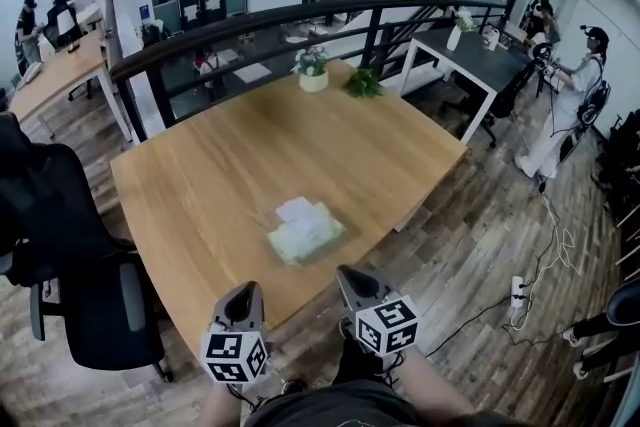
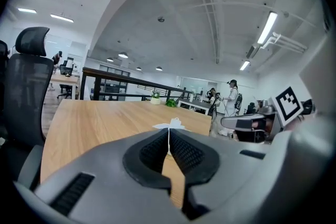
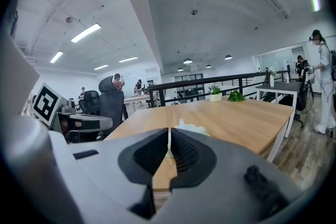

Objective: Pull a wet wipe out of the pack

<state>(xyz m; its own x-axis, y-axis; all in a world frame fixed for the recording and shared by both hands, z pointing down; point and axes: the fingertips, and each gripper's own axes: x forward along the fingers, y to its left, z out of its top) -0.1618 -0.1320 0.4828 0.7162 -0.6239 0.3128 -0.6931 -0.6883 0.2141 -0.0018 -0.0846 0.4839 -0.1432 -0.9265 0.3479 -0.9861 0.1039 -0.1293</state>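
Wood-topped table [image 1: 180,205], viewed from its near edge; the task has not visibly begun.

Left: the left gripper [image 1: 246,289] hangs at the table's near rim, jaws pressed together on nothing. Its own view shows the ribbed black pads [image 2: 185,150] meeting along a thin seam.

Centre: the pale green pack of wet wipes [image 1: 308,235] lies flat on the tabletop. A white wipe [image 1: 296,208] stands out of its top at the far end, not drawn free. The pack sits ahead of both grippers, roughly between the lines along which they point. It is near them but touches neither.

Right: the right gripper [image 1: 351,275] is likewise closed and empty, just short of the pack's near side.

Remaining, by judgement: the whole job. One gripper must open, reach the raised wipe and pinch it. The other could perhaps steady the pack while the sheet is pulled clear.
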